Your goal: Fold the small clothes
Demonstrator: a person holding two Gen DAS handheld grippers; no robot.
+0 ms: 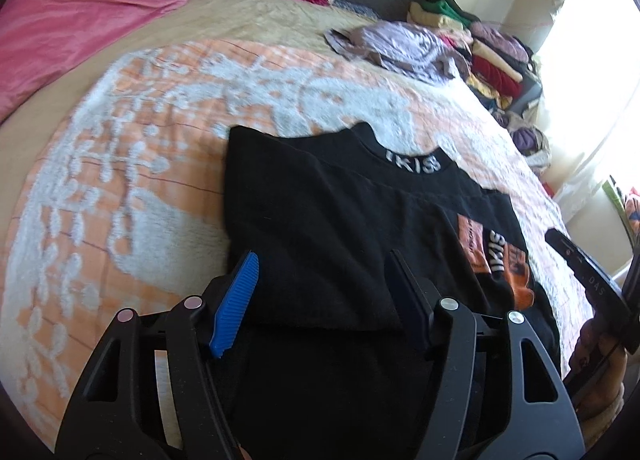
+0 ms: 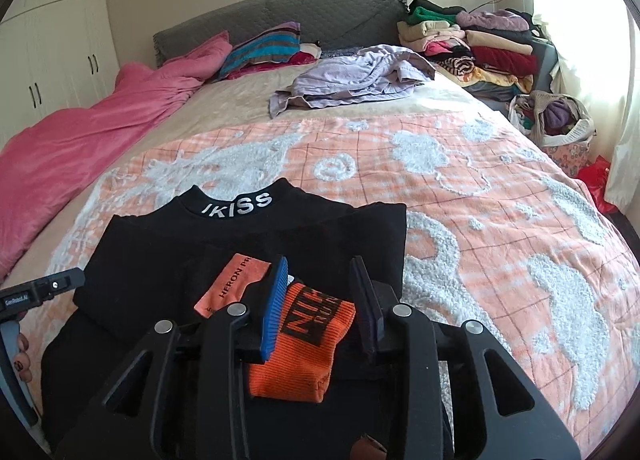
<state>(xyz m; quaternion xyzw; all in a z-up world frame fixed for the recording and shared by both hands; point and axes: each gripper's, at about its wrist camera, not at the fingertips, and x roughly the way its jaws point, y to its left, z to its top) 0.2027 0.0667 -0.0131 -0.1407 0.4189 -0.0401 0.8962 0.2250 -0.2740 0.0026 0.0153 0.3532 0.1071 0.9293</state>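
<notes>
The black top is laid flat near the bed's foot edge, collar toward the headboard, its sides turned in, apparently so a lengthwise fold can be made. The left gripper is held partly open over the folded-in cloth near the hem; whether the cloth is pressed cannot be told. The right gripper is parted a little, with the orange cuff lying loose between its pads, seemingly released. Farther off, a lilac garment is left unfolded near the headboard.
</notes>
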